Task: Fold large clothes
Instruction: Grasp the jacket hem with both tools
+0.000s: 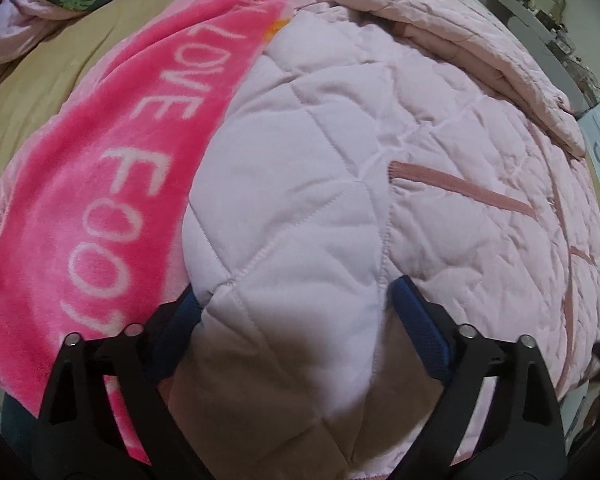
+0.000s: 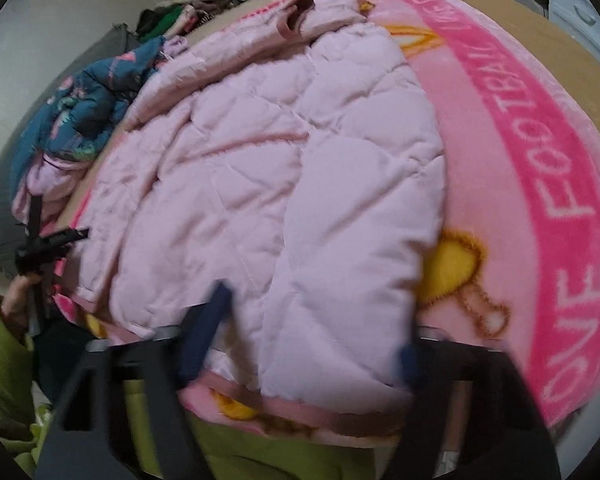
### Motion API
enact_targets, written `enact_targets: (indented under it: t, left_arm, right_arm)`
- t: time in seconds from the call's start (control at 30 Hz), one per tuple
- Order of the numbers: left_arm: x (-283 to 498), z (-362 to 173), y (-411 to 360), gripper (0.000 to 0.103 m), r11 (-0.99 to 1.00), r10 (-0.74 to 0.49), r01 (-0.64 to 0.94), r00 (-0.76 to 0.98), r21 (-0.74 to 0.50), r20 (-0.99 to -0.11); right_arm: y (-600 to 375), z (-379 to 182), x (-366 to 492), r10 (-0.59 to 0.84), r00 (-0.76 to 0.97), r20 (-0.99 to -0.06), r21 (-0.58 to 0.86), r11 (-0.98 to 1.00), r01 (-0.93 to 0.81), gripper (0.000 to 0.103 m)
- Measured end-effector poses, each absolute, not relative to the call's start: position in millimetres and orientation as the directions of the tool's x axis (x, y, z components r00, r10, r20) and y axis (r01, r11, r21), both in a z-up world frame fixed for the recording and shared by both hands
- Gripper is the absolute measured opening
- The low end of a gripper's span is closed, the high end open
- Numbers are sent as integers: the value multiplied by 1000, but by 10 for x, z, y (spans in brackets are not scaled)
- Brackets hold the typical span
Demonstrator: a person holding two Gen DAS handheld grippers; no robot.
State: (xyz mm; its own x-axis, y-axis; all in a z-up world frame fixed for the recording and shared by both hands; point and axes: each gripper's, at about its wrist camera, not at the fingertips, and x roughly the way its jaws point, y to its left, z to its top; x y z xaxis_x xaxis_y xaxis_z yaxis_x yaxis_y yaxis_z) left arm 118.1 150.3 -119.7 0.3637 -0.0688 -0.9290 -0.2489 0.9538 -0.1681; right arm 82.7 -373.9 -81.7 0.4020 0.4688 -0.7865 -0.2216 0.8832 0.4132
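Pale pink quilted jacket [image 1: 340, 152] lies spread on the pink fleece blanket [image 1: 100, 184] over the bed. Left gripper [image 1: 296, 304] stands wide, jaws straddling the jacket's near hem corner. Right gripper [image 2: 312, 320] brackets the opposite hem corner; blur hides whether its pads press, cannot tell. To do this well: pinch both layers of padding deep in the jaws, avoid catching blanket pile, then lift both corners evenly toward the collar [image 2: 296, 16].

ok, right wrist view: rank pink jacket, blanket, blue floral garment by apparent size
1. Pink jacket, fills most of the frame, though nearest the camera.
2. Blanket, partly hidden under the jacket, so likely bigger in reality.
3. Blue floral garment, clearly smallest, bunched up.
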Motion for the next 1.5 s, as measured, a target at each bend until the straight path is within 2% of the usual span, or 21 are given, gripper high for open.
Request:
enact_targets:
  t: [0.03, 0.1, 0.13, 0.2, 0.3, 0.5, 0.8, 1.27, 1.5]
  left_arm:
    - [1174, -1183, 1484, 77, 955, -74, -240, 370, -172, -926]
    - [1169, -1151, 1440, 65, 960, -82, -218, 380, -175, -921]
    - [1166, -1131, 1415, 61, 962, -85, -207, 386, -176, -919]
    - [1156, -1072, 1364, 45, 967, -89, -183, 405, -175, -910]
    - [1137, -997, 1341, 30, 969, -96, -165, 429, -182, -898]
    - [1141, -837, 1303, 20, 975, -101, -126, 488, -184, -867]
    - [1161, -489, 1131, 15, 995, -52, -42, 581, -94, -812]
    - [1148, -387, 1206, 15, 984, -88, -72, 605, -165, -792]
    - [1176, -311, 1183, 15, 984, -84, -72, 614, -162, -784]
  right_arm:
    - [-3742, -767, 850, 488, 407, -772, 429, 873, -234, 40]
    - [-3745, -654, 912, 544, 426, -723, 479, 839, -259, 30]
    - [-3740, -598, 936, 566, 436, -700, 498, 824, -270, 29]
    - [-3718, -491, 992, 590, 456, -666, 516, 806, -290, 26]
    - [-3698, -313, 1097, 610, 482, -629, 525, 791, -315, 25]
    - [-3721, 20, 1228, 595, 538, -597, 500, 801, -330, 23]
    - [-3855, 104, 1293, 595, 574, -563, 528, 793, -304, 23]
    - [-3928, 74, 1329, 590, 592, -549, 547, 789, -279, 23]
    - [-3927, 106, 1357, 590, 600, -540, 544, 789, -285, 23]
